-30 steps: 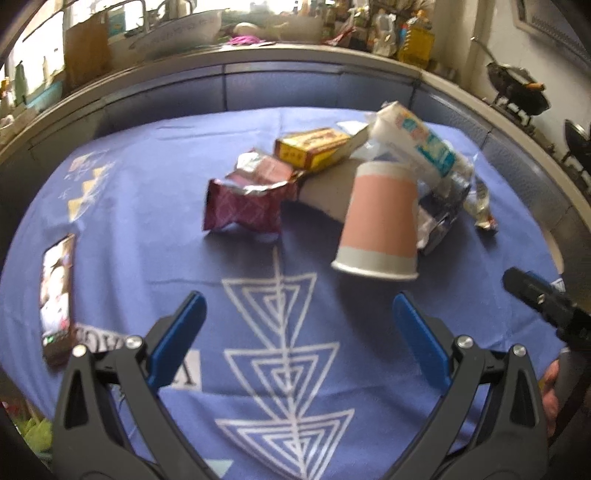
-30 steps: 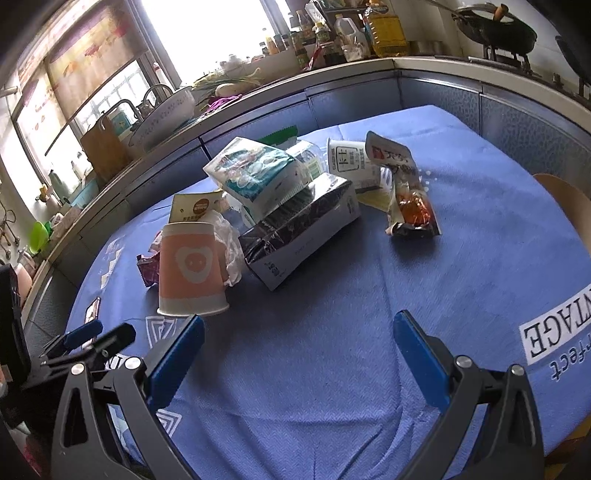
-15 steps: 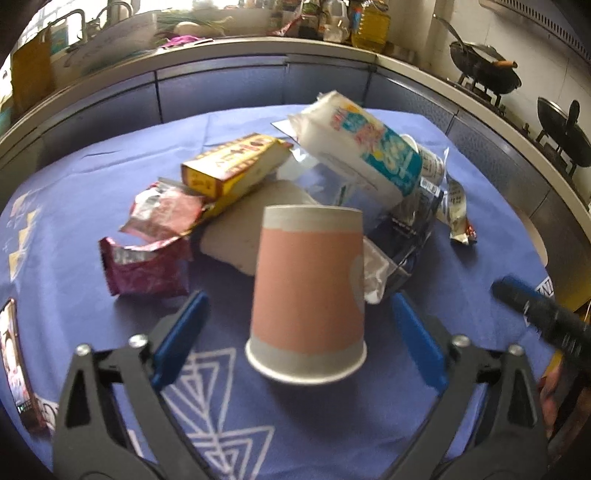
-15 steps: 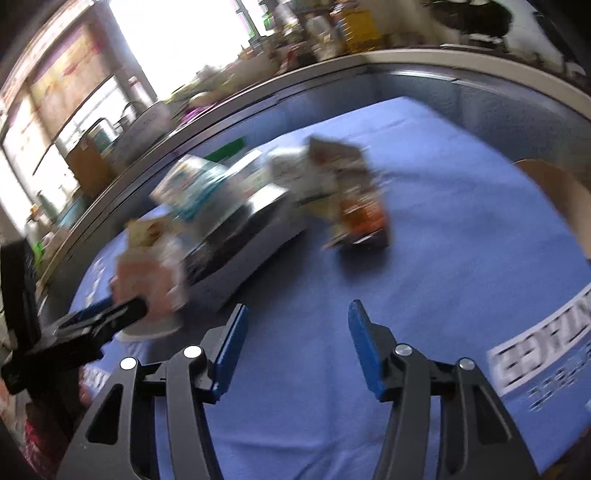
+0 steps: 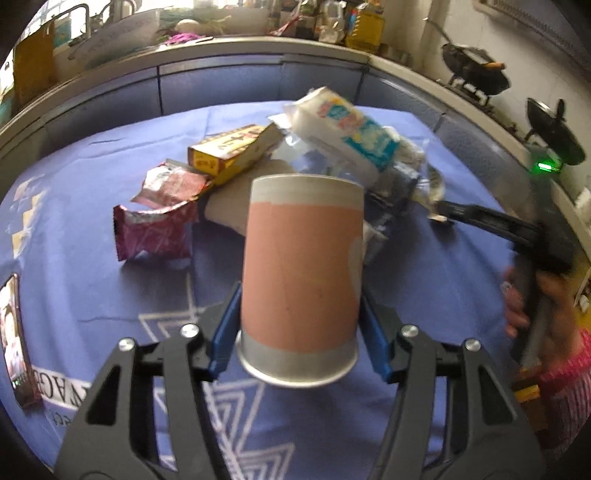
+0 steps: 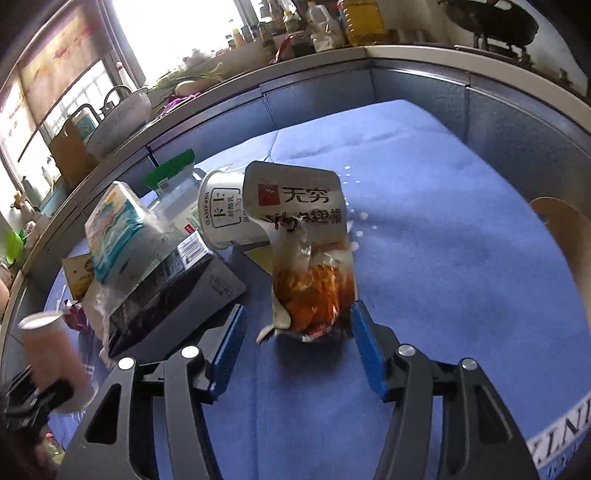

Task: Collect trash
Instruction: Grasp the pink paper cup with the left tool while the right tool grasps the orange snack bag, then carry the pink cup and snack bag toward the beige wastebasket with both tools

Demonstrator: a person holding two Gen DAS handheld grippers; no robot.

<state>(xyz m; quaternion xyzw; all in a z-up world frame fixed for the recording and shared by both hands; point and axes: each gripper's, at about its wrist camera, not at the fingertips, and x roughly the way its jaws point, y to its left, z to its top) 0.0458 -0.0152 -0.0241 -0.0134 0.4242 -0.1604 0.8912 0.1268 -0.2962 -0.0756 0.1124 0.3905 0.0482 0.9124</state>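
Note:
My left gripper [image 5: 300,332] is shut on an upside-down pink paper cup [image 5: 301,273], its blue pads pressed on both sides near the rim. The cup also shows at the far left of the right wrist view [image 6: 51,354]. My right gripper [image 6: 295,336] is open, its pads on either side of a torn snack pouch [image 6: 303,258] with orange contents, not touching it. Behind the pouch lie a white yogurt cup [image 6: 221,210], a dark box [image 6: 166,291] and a tissue pack [image 6: 118,229]. In the left wrist view a yellow box [image 5: 232,151] and maroon wrappers [image 5: 155,225] lie on the blue tablecloth [image 5: 74,258].
A phone [image 5: 14,336] lies at the table's left edge. The right gripper's body and the hand holding it [image 5: 535,258] are at the right of the left wrist view. A counter with bottles [image 6: 314,29] and a stove with pans [image 5: 476,74] surround the table.
My left gripper moved forward onto the pink cup and closed on it. My right gripper moved forward to the snack pouch and narrowed its opening around it.

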